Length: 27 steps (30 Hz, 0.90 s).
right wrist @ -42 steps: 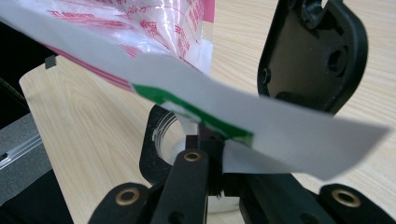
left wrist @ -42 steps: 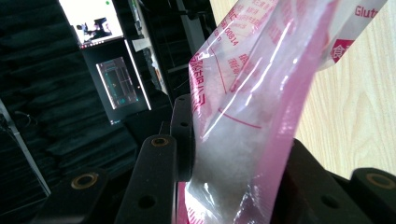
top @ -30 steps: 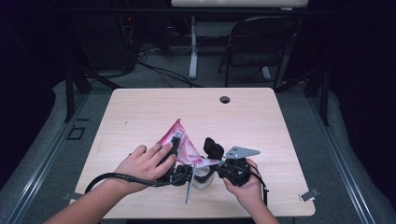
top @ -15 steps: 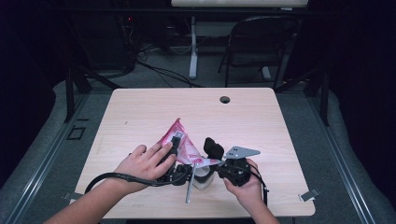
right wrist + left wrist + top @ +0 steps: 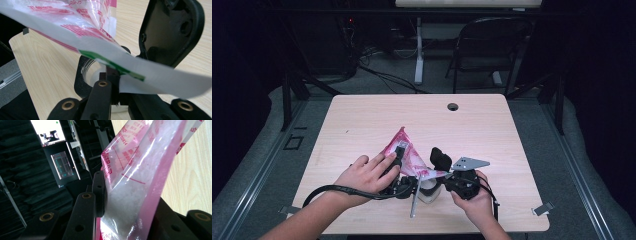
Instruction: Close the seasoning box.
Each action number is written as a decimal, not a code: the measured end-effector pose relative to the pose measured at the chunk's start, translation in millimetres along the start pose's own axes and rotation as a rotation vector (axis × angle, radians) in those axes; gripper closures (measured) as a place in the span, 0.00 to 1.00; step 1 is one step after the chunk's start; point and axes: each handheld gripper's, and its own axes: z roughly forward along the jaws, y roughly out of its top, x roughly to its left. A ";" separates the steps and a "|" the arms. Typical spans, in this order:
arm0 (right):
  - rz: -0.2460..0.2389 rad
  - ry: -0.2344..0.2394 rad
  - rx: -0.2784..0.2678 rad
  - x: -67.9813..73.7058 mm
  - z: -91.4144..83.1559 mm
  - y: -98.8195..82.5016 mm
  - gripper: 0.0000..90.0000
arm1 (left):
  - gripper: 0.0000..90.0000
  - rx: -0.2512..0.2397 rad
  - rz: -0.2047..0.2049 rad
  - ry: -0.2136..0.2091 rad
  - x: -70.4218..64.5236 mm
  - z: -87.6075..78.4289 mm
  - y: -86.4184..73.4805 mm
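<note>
While the left tongs (image 5: 398, 159) clamp the pink bag (image 5: 404, 150) over the table (image 5: 492, 130), the right tongs (image 5: 438, 172) pinch shut on its white edge beside them.

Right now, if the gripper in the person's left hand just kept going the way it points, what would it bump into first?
Probably nothing solid soon. The left gripper already pinches the pink bag, which would travel with it; beyond lies bare table, then the far edge. Depth is hard to judge.
</note>
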 end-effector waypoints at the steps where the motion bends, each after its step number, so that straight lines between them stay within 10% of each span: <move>1: 0.000 0.000 0.000 0.1 0.0 0.0 1.00 | 0.82 0.000 -0.001 -0.002 -0.1 0.0 -0.1; 27: -0.001 0.010 0.006 1.4 0.7 -0.1 1.00 | 0.82 -0.007 -0.011 0.000 0.9 -0.3 -0.3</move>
